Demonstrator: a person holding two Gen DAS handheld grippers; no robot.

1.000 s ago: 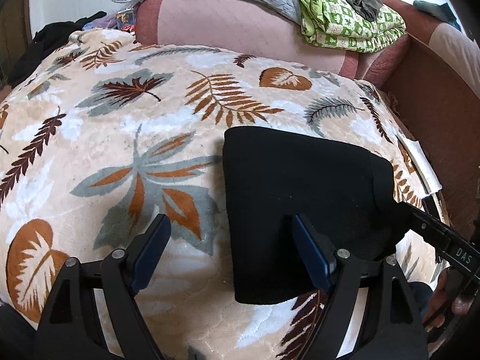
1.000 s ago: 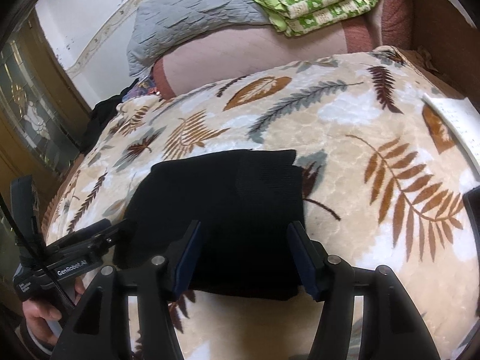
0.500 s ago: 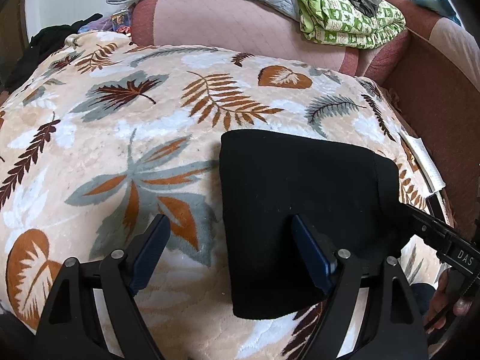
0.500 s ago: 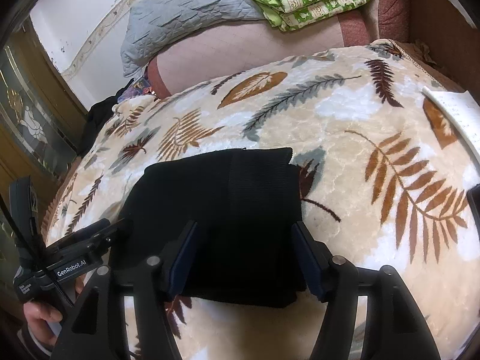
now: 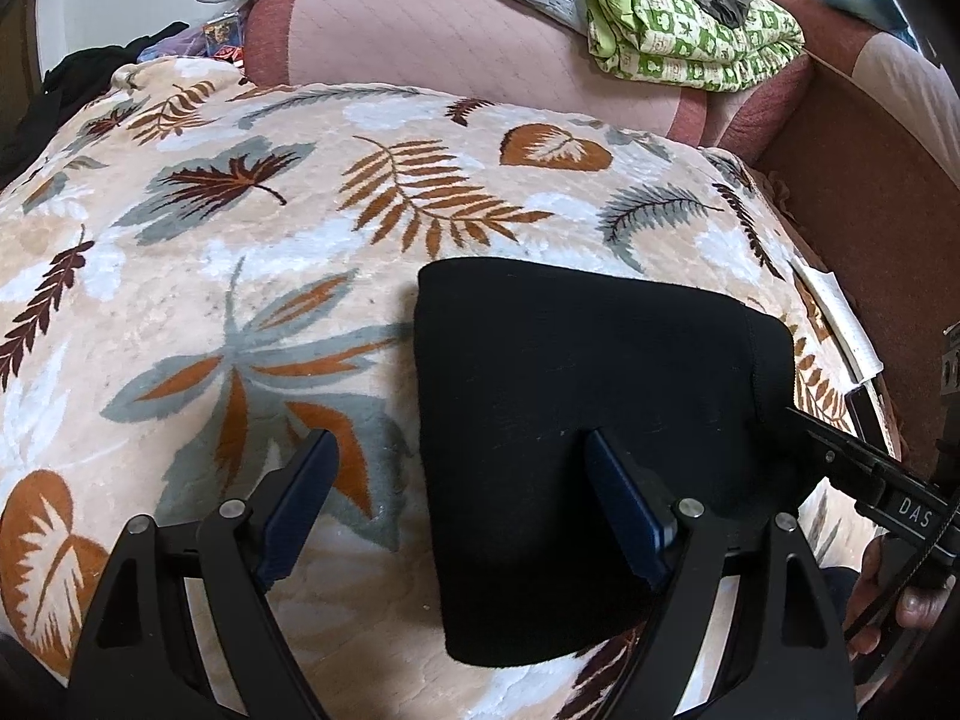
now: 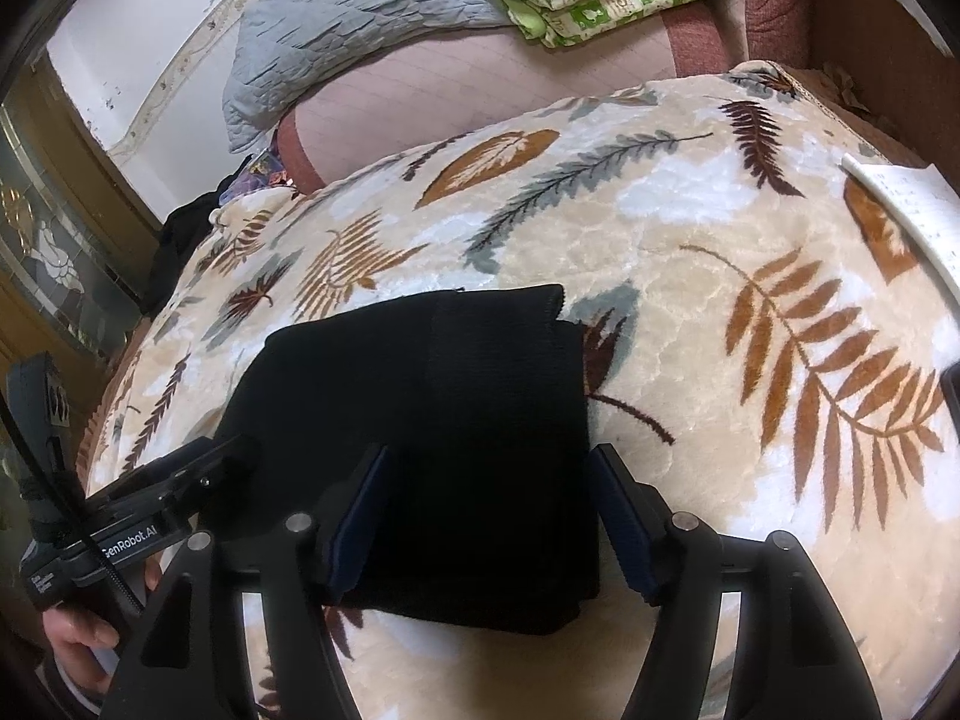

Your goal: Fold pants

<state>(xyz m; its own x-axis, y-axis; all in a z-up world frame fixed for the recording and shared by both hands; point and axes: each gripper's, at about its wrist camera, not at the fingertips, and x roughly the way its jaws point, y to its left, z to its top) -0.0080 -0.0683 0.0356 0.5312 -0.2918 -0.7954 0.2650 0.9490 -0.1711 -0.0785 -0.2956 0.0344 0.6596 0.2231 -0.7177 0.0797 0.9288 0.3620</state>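
— Black fabric between my fingers, but none of it gripped: my left gripper [image 5: 456,480] and right gripper [image 6: 489,495] both hang spread wide over the pants [image 5: 594,396].

— Where do the pants lie?

— Folded into a compact rectangle on the leaf-patterned blanket [image 5: 240,276] of the bed. To finish well, I'd press the stack flat and square its edges, not pinch one layer.

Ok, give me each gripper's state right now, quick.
Left gripper: open, holding nothing; one finger over the folded black pants, the other over the leaf blanket.
Right gripper: open, holding nothing, over the pants.
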